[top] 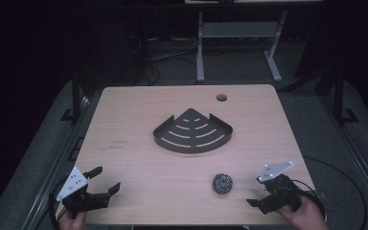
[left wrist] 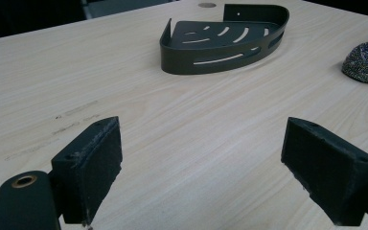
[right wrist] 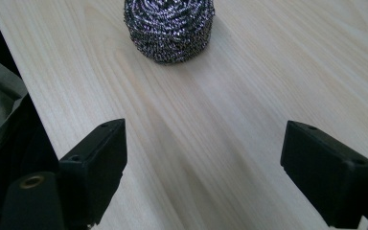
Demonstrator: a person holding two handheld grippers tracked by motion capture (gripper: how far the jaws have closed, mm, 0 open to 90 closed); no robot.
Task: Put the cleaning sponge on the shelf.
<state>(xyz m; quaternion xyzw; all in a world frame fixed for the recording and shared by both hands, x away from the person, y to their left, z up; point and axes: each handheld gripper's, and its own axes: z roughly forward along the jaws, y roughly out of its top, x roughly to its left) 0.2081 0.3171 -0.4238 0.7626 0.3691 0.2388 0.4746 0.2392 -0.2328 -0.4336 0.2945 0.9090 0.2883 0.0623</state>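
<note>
A black slotted corner basket sits at the middle of the wooden table. A round steel-wool scourer lies on the bare wood toward the front right. My left gripper rests at the front left corner, open, holding nothing. Its view looks across the wood to the basket and the scourer, between wide-apart jaws. My right gripper is at the front right, just right of the scourer, open and holding nothing. The scourer lies ahead of it, beyond the fingertips.
A round cable hole is near the table's far edge. A white desk frame and cables stand on the dark floor behind. The table's front edge runs close beside the right gripper's left jaw.
</note>
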